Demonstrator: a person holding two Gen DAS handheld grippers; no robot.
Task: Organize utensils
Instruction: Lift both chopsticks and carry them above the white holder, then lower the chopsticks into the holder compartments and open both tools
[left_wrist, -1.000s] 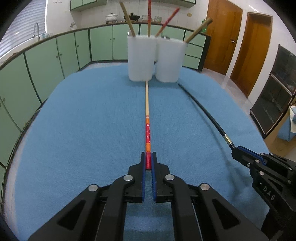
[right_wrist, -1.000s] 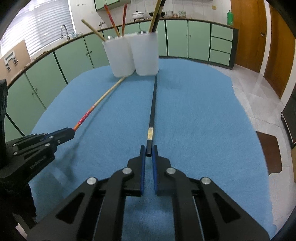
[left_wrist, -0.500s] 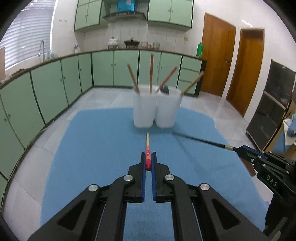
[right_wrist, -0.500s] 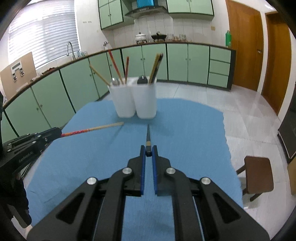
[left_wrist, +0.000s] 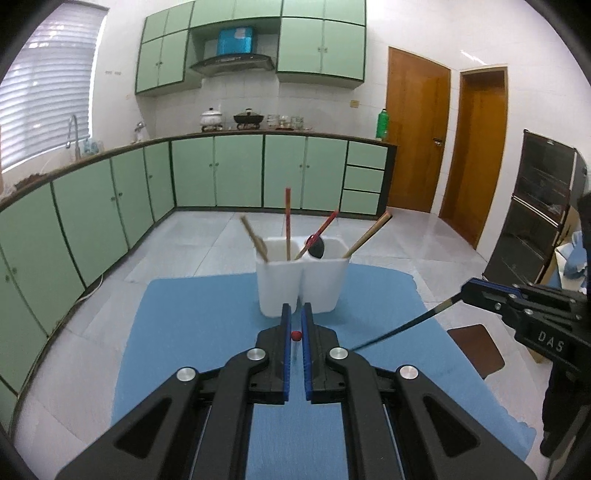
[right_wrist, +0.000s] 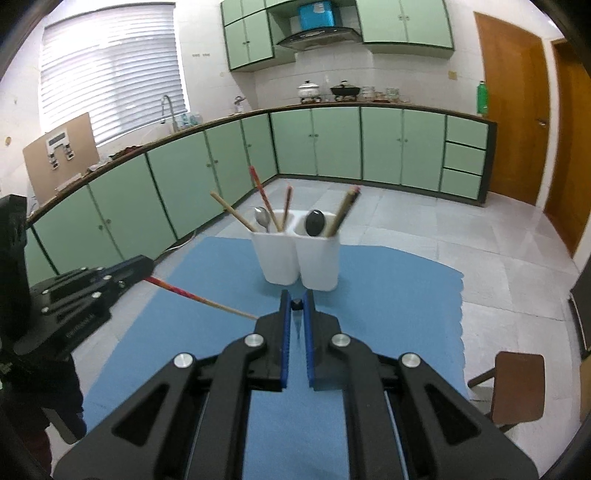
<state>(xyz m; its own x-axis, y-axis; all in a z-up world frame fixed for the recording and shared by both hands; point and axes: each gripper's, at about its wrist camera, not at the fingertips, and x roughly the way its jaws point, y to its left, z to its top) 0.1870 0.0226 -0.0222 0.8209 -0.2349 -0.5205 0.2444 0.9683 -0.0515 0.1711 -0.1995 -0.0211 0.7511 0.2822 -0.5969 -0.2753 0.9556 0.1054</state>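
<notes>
Two white holder cups (left_wrist: 301, 282) (right_wrist: 295, 256) stand side by side at the far end of the blue cloth (left_wrist: 199, 332) (right_wrist: 388, 295), with several chopsticks and spoons in them. My left gripper (left_wrist: 294, 317) is shut on a red-and-wood chopstick (left_wrist: 295, 335), seen end-on here and along its length (right_wrist: 199, 298) in the right wrist view. My right gripper (right_wrist: 296, 298) is shut on a black chopstick (right_wrist: 296, 304), which slants down to the left (left_wrist: 402, 329) in the left wrist view. Both chopsticks hang above the cloth, short of the cups.
Green kitchen cabinets (left_wrist: 236, 170) run along the back and left walls. A small brown stool (right_wrist: 517, 384) stands on the tiled floor to the right of the table. Wooden doors (left_wrist: 417, 140) and a dark cabinet (left_wrist: 535, 206) are at the right.
Both grippers have risen well above the cloth, each lifting its chopstick off the surface. The cups now appear lower and farther away in both views.
</notes>
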